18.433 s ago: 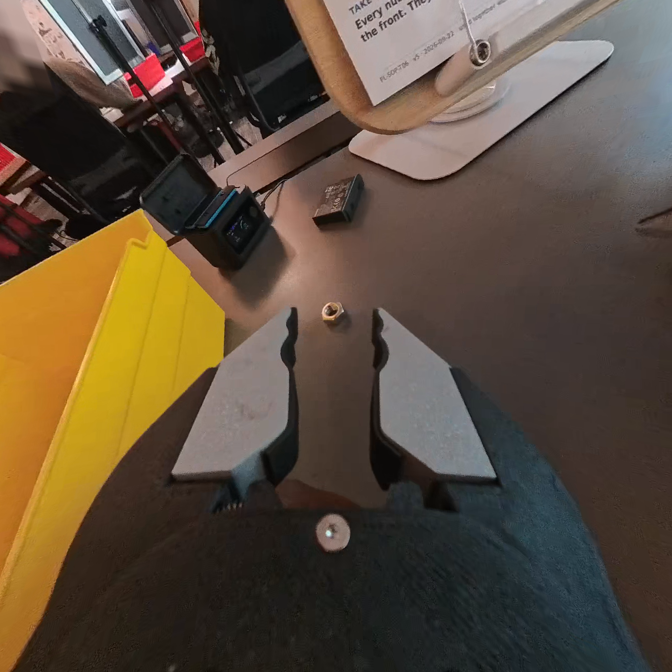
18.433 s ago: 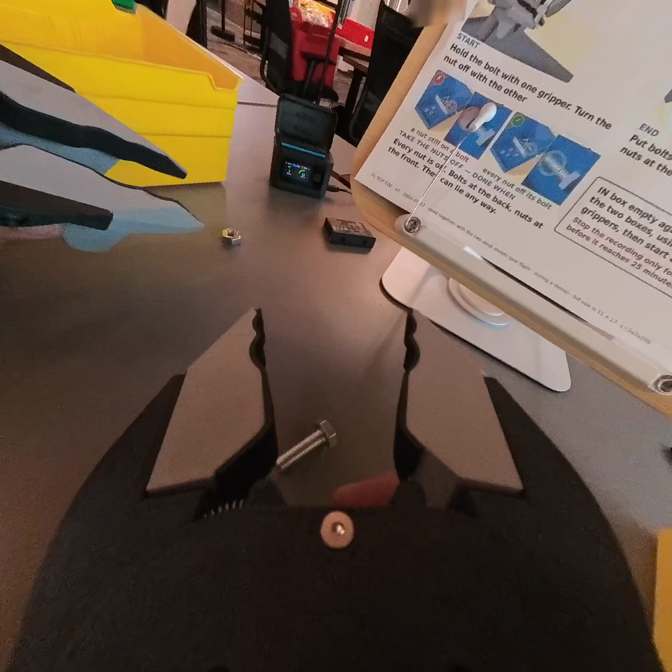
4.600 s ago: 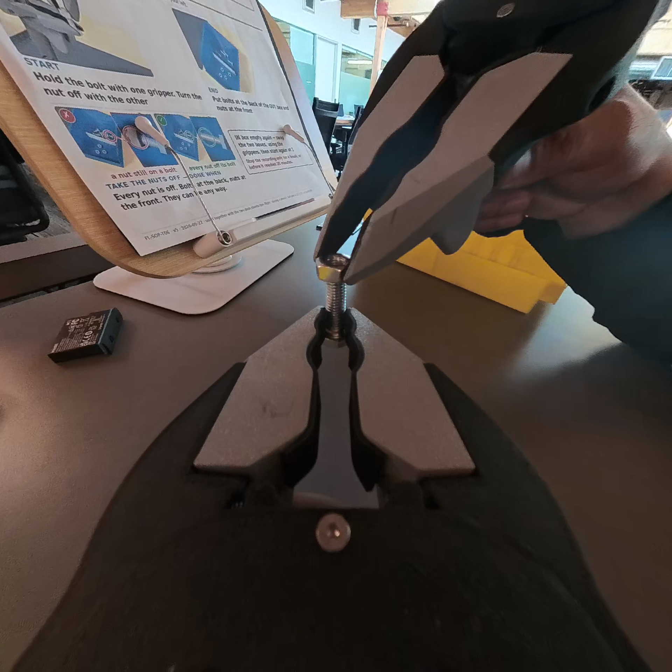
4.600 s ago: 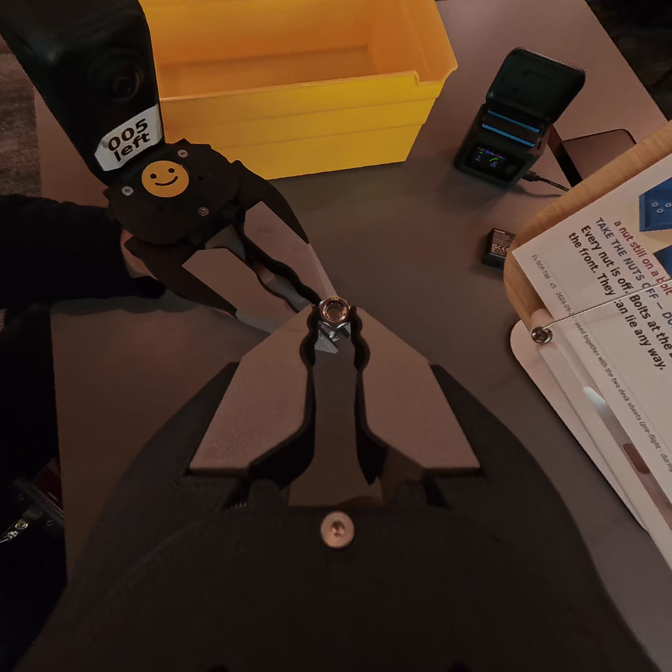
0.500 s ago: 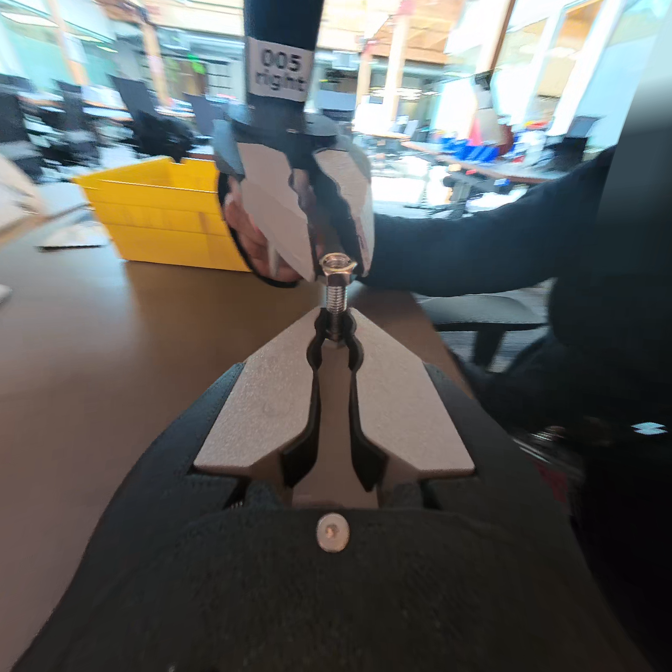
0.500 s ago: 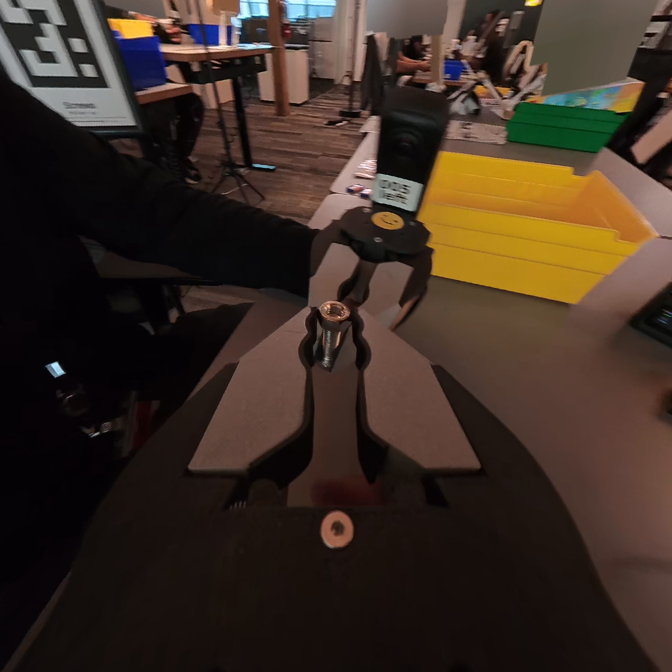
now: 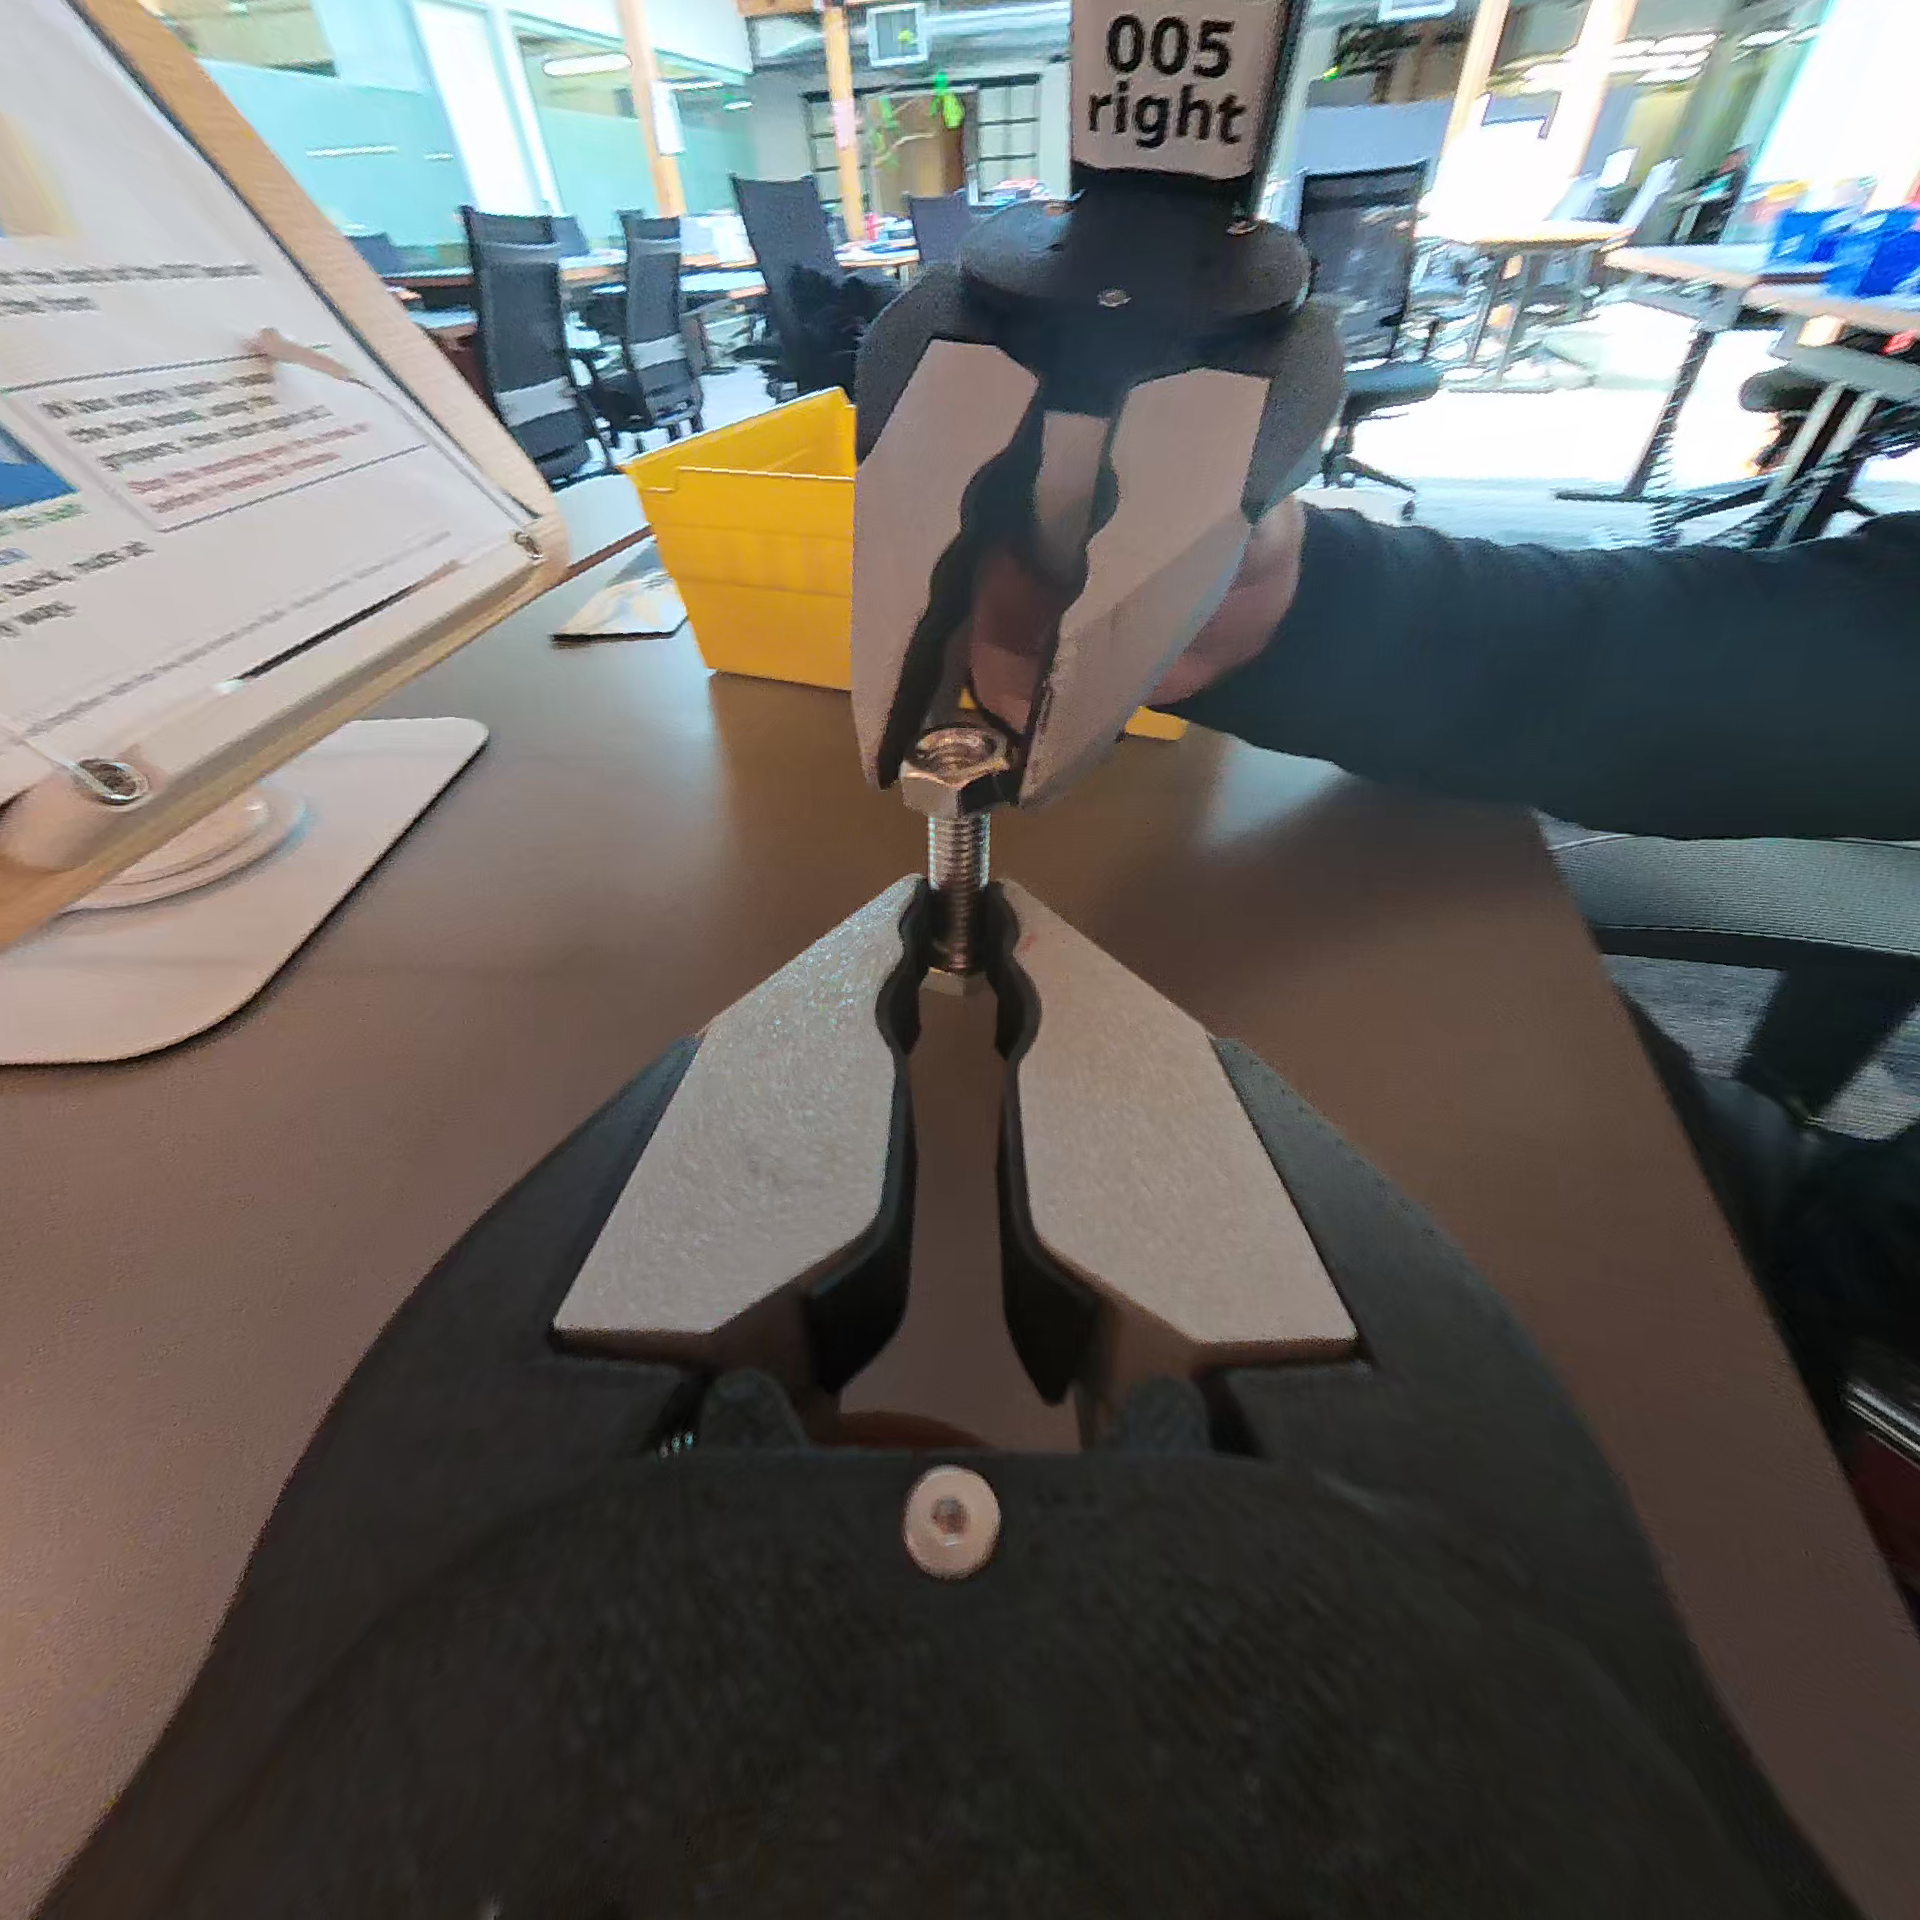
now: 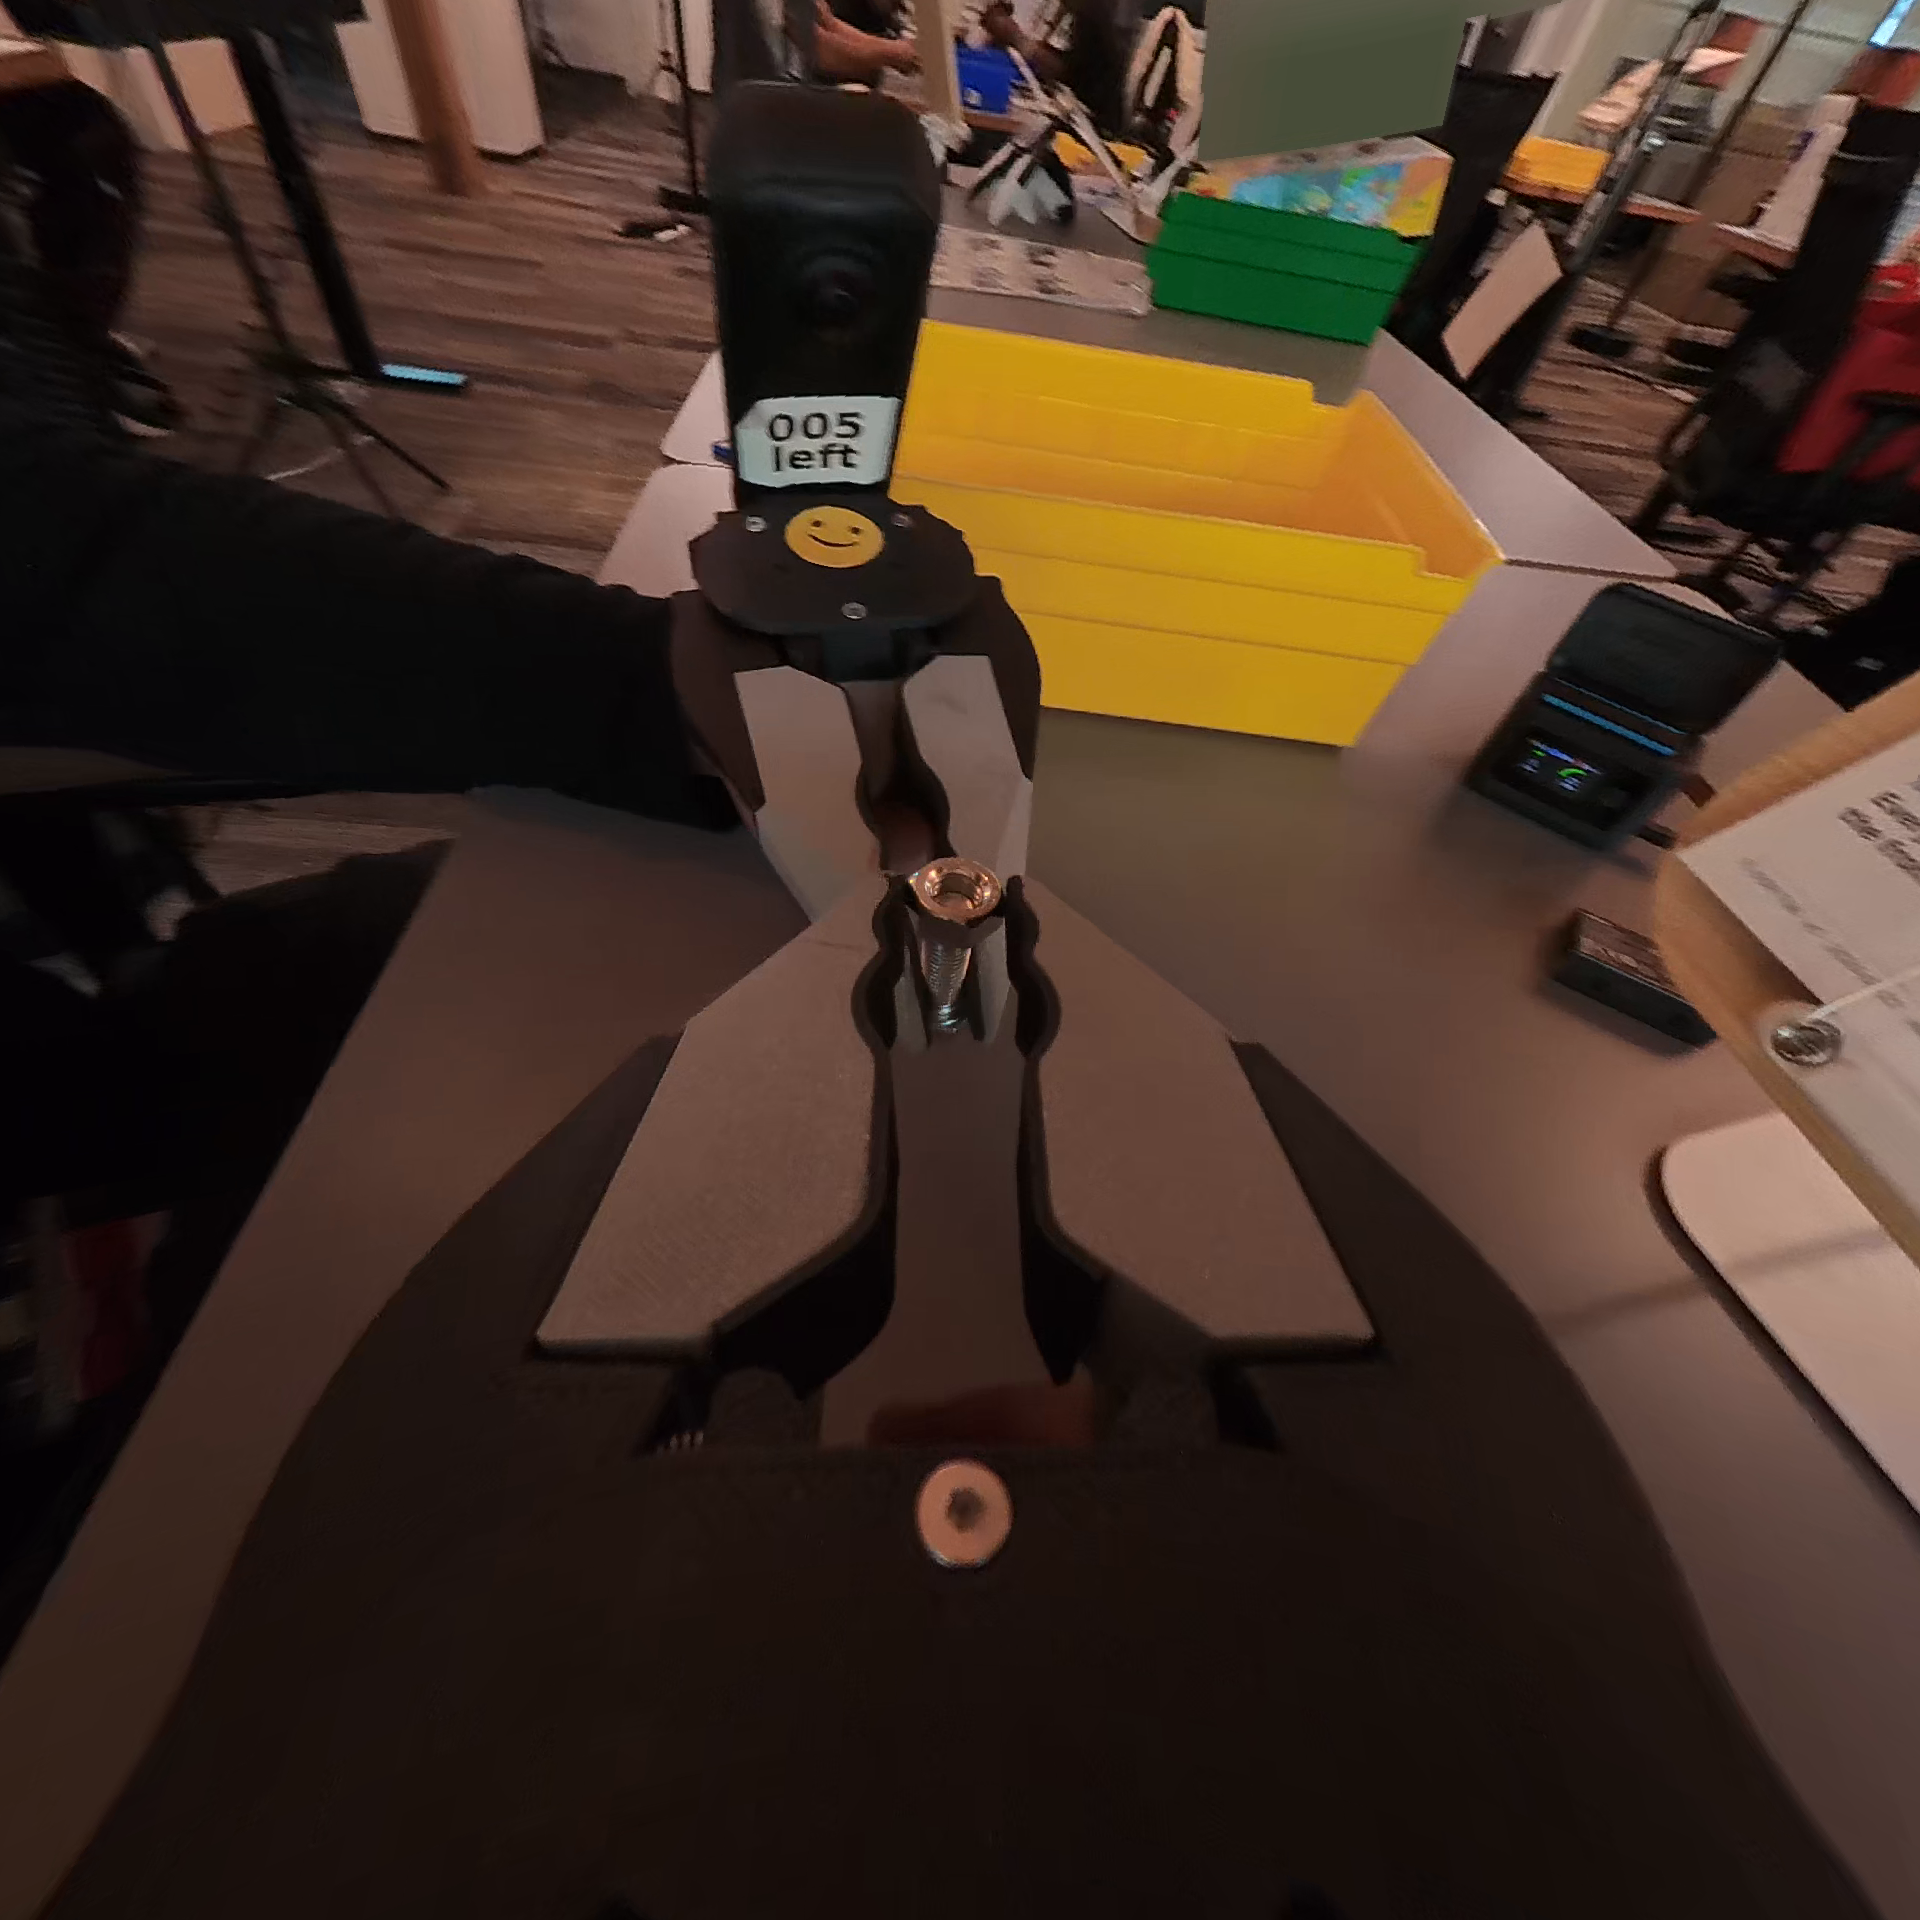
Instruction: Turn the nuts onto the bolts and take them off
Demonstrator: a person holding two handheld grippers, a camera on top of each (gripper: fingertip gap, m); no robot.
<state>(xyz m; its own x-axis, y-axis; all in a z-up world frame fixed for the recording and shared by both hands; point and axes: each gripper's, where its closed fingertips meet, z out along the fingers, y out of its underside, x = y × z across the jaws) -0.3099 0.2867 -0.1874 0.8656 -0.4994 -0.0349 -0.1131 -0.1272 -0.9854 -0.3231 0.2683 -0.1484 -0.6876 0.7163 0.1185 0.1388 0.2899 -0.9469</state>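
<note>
The small silver hex nut (image 7: 948, 767) and the threaded steel bolt (image 7: 954, 891) no longer lie apart on the dark tabletop (image 7: 312, 1122) — the left gripper (image 7: 958, 940) now pinches the bolt near its head, upright, while the right gripper (image 8: 948, 948) clamps the nut at its tip.

Two grippers meet tip to tip above the table (image 7: 416, 1091).
Left gripper (image 7: 958, 925) clamps the bolt (image 7: 956, 862) from below; right gripper (image 7: 961, 764), sleeved arm (image 7: 1558, 675) behind, pinches the nut (image 7: 948, 771).

Left view daylit, bright; right view dim, edges blurred, fisheye-warped.
</note>
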